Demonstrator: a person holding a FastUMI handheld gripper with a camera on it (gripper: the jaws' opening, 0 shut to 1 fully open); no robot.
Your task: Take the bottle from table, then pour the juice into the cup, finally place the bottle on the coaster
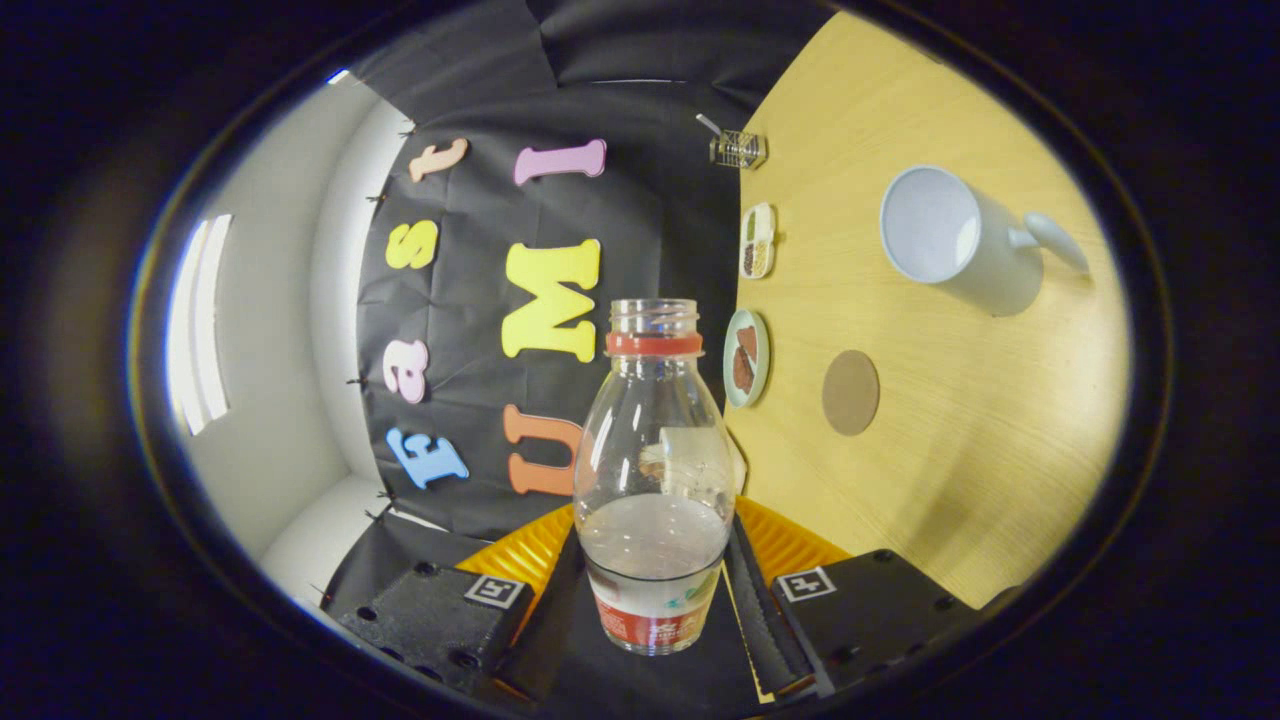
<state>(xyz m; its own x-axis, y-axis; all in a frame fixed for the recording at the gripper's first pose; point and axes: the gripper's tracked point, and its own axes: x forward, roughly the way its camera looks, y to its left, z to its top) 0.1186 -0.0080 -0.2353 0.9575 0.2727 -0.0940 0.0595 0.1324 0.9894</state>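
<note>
My gripper (pixel 655 585) is shut on the lower body of a clear plastic bottle (pixel 655 430), one finger on each side. The bottle has no cap, a red ring sits under its open mouth, and its neck points straight ahead, away from the fingers. A little clear liquid lies near its base, above a red-and-white label. The view is rolled, so the wooden table (pixel 960 450) stands to the right of the bottle. On it, right of the bottle's neck, lies a round brown coaster (pixel 851 392). Beyond the coaster stands a white cup (pixel 945 240) with a handle, its inside empty.
Along the table's far edge, by the black cloth wall, sit a small round plate (pixel 746 357) with brown pieces, a small divided dish (pixel 757 240) and a wire holder (pixel 738 149). A white wall lies to the left of the cloth.
</note>
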